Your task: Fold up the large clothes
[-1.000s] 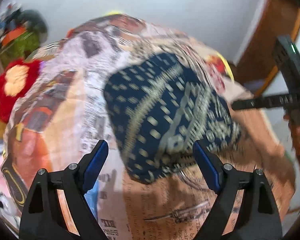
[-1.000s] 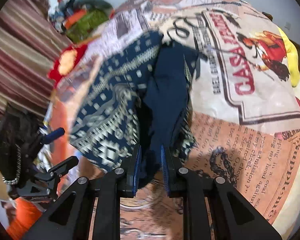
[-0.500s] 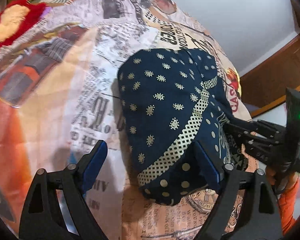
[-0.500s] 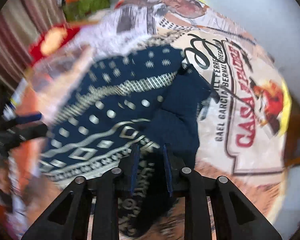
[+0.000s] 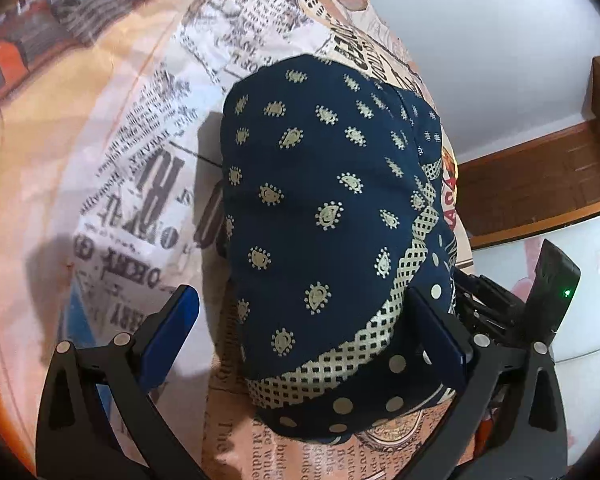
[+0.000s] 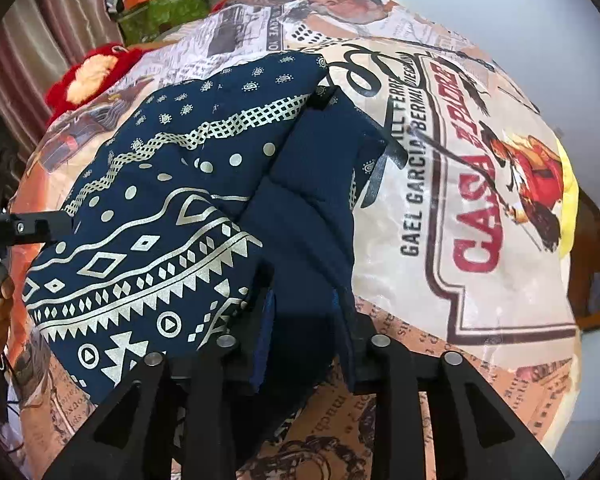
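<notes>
The navy printed garment (image 5: 324,220) lay folded into a compact bundle on the newsprint-patterned bedspread (image 5: 140,168), filling the middle of the left wrist view. Against the frames of a second before, the bundle was more compact and lay flatter.

The left gripper (image 5: 312,336) had just been opening and stood spread to its widest. The bundle's near edge lay between the jaws; the finger at 5 o'clock sat against the cloth, the one at 7 o'clock stood clear, so nothing was pinched.

The right gripper (image 6: 304,320) had just been opening slightly, a plain navy fold between its jaws at 6 o'clock. I cannot tell whether its pads pressed.

Judgement: this fold was laid, release under way.
</notes>
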Tool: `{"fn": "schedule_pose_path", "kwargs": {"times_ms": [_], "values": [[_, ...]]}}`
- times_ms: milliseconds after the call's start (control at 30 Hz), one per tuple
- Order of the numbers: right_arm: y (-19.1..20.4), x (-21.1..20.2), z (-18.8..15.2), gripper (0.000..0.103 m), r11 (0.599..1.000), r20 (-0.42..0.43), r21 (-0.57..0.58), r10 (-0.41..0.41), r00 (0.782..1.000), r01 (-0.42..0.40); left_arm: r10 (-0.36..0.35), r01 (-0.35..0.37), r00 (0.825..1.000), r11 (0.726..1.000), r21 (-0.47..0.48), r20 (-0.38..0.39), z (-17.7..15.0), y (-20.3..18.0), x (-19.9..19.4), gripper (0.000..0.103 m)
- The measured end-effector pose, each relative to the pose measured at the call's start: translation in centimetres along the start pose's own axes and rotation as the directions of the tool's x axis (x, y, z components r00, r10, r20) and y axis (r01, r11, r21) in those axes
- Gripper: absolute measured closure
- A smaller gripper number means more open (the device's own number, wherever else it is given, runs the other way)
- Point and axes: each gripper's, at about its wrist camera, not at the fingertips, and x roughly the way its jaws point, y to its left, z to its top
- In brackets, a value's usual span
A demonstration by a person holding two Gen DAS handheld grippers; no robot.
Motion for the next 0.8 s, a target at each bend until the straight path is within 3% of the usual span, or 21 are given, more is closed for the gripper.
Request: {"fn": "schedule_pose_path", "kwargs": {"times_ms": [100, 200, 367, 400, 433, 467, 500, 533, 600, 667, 733, 800], "values": [[-0.7, 0.1, 0.2, 0.076, 0.998, -0.002, 0.042, 0.041, 0.999, -0.041, -0.010, 0.010, 1.000, 1.000, -0.015, -0.014, 0.4, 0.2, 0.7, 0.000], [-2.2, -0.3, 0.9, 0.076, 0.982, -0.025, 0.135, 0.134, 0.991, -0.129, -0.017, 0.017, 0.999, 1.000, -0.019, -0.031, 1.0, -0.1, 1.7, 0.000], [-5.7, -2.7, 1.2, 0.076, 0.874, 0.073, 0.338, 0.347, 0.935, -0.350, -0.038, 0.035, 0.996, 0.999, -0.041, -0.079, 1.6, -0.4, 3.7, 0.000], [-6.0, -3.2, 1.3, 0.072, 0.858, 0.090, 0.351, 0.366, 0.926, -0.374, -0.038, 0.035, 0.996, 0.999, -0.040, -0.080, 1.6, -0.5, 3.9, 0.000], [-6.0, -3.7, 1.5, 0.056, 0.854, 0.097, 0.352, 0.373, 0.923, -0.383, -0.038, 0.035, 0.996, 0.999, -0.037, -0.079, 1.6, -0.6, 4.0, 0.000], [-5.8, -4.0, 1.7, 0.042, 0.858, 0.096, 0.343, 0.373, 0.923, -0.383, -0.033, 0.031, 0.997, 0.999, -0.032, -0.074, 1.6, -0.7, 4.0, 0.000], [-5.4, -4.3, 1.8, 0.016, 0.862, 0.097, 0.332, 0.374, 0.922, -0.384, -0.030, 0.028, 0.997, 0.999, -0.029, -0.069, 1.5, -0.8, 4.0, 0.000], [-4.9, -4.6, 1.9, 0.008, 0.864, 0.106, 0.316, 0.378, 0.920, -0.392, -0.030, 0.028, 0.997, 0.999, -0.030, -0.068, 1.4, -0.8, 3.9, 0.000], [-3.6, -5.5, 2.3, 0.008, 0.882, 0.122, 0.264, 0.370, 0.921, -0.389, -0.032, 0.029, 0.997, 0.999, -0.035, -0.072, 1.4, -0.7, 3.9, 0.000], [-1.6, -5.8, 2.9, 0.007, 0.929, 0.106, 0.183, 0.307, 0.946, -0.322, -0.027, 0.024, 0.997, 0.999, -0.038, -0.079, 1.4, -0.7, 3.7, 0.000], [0.0, -4.6, 3.4, 0.007, 0.965, 0.051, 0.116, 0.232, 0.971, -0.237, -0.001, 0.000, 0.998, 1.000, -0.016, -0.070, 1.5, -1.6, 3.9, 0.000], [-0.1, -2.6, 3.4, 0.007, 0.978, -0.012, 0.095, 0.185, 0.983, -0.183, 0.023, -0.022, 0.998, 1.000, 0.014, -0.055, 1.5, -2.2, 3.5, 0.000]]}}
